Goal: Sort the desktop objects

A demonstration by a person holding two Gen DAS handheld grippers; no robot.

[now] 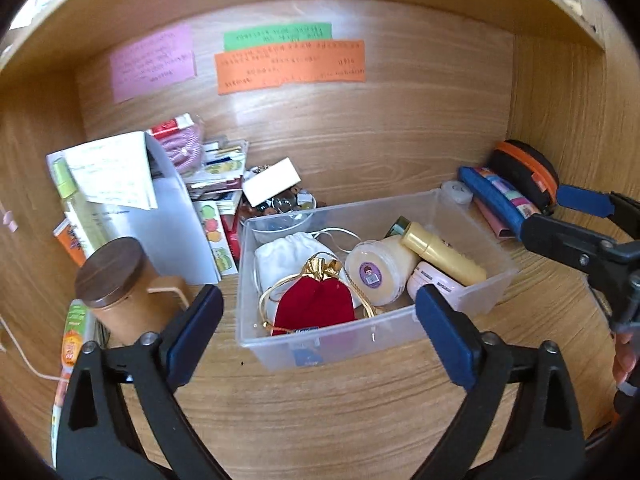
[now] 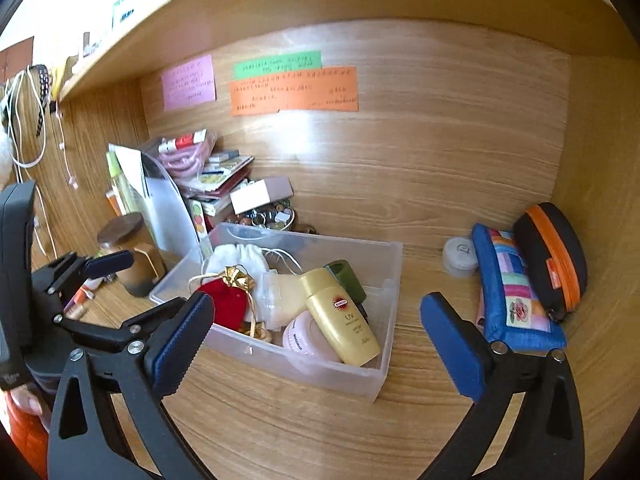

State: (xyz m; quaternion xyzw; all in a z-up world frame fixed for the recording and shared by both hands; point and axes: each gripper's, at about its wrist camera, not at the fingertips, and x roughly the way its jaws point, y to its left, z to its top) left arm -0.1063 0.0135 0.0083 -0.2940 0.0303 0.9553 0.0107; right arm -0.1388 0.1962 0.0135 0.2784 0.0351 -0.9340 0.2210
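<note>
**Both tongs spread wide over a filled clear bin**

The left gripper [image 1: 320, 320] and the right gripper [image 2: 316, 336] each stand with jaws fully apart and nothing between the blue pads, hovering above the near edge of the wooden desk [image 1: 340, 412]. In the left wrist view the right gripper [image 1: 560, 212] shows at the right edge, also gaping.

The clear plastic bin [image 1: 352, 344] sits in the middle of the desk, just beyond both tools. To its left stands a white file holder [image 1: 172, 232] stuffed with papers, and nearer, a brown lidded cup [image 1: 116, 280]. To the right of the bin, against the side wall, lie a blue patchwork pouch [image 2: 516, 292] and a black case with an orange zip [image 2: 552, 260], touching each other.

Inside the bin: a white drawstring bag [image 1: 288, 256] at the far left, a red velvet pouch [image 1: 316, 308] with gold trim at the near left, a yellow UV lotion bottle [image 2: 340, 316] lying tilted at the right over a pink jar [image 2: 304, 338], and a pale round jar [image 1: 380, 276] in the middle.
</note>
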